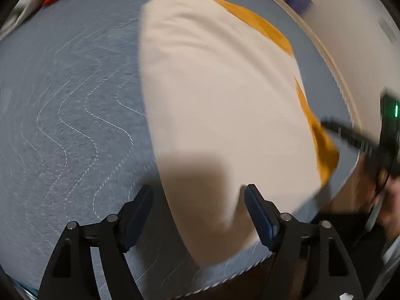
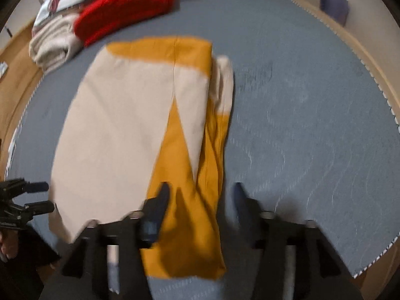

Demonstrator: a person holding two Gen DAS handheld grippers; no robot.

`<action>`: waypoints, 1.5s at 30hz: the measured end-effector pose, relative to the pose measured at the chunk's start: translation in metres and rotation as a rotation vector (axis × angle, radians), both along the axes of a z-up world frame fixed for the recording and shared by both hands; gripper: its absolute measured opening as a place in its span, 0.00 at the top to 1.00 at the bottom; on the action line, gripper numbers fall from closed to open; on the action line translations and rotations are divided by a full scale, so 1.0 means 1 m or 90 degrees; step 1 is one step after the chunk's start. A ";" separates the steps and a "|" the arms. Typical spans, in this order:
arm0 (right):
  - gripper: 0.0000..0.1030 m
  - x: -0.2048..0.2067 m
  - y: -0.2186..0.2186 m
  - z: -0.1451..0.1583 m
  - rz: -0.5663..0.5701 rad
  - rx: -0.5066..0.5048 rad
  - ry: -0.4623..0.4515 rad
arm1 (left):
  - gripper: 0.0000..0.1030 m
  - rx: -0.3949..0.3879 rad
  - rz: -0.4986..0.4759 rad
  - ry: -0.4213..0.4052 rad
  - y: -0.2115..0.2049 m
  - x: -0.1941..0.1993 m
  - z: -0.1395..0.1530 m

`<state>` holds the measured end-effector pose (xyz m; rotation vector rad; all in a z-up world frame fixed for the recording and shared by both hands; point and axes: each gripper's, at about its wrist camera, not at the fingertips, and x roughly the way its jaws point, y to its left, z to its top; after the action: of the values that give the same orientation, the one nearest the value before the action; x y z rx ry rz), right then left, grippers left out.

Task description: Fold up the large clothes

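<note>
Blue quilt covers the table. Both pictures are blurry. Straight ahead of the right gripper lies the folded garment, cream and yellow, its near end hidden under the gripper. Both grippers are wide open and hold nothing. The left gripper hangs over the garment's near corner. Far off to the left sit piled clothes.

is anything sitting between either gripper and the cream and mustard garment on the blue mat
Nothing visible does. The left gripper and right gripper both hang open right over the near edge of the garment. The folded red cloth lies beyond it, out of the way.
</note>
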<state>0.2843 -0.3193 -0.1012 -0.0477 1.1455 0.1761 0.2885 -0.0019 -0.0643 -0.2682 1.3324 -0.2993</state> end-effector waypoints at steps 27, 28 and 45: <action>0.86 0.085 0.005 -0.062 -0.110 0.222 0.103 | 0.61 -0.183 0.153 -0.050 0.054 0.110 -0.011; 0.87 0.085 0.012 -0.059 -0.104 0.234 0.090 | 0.61 -0.181 0.164 -0.052 0.063 0.110 -0.009; 0.70 0.092 0.079 -0.047 -0.019 0.059 0.043 | 0.51 0.067 -0.007 -0.045 0.067 0.058 0.002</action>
<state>0.3762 -0.2404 -0.1481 0.0573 1.2036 0.2049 0.3466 0.0647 -0.0623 -0.1606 1.2752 -0.2450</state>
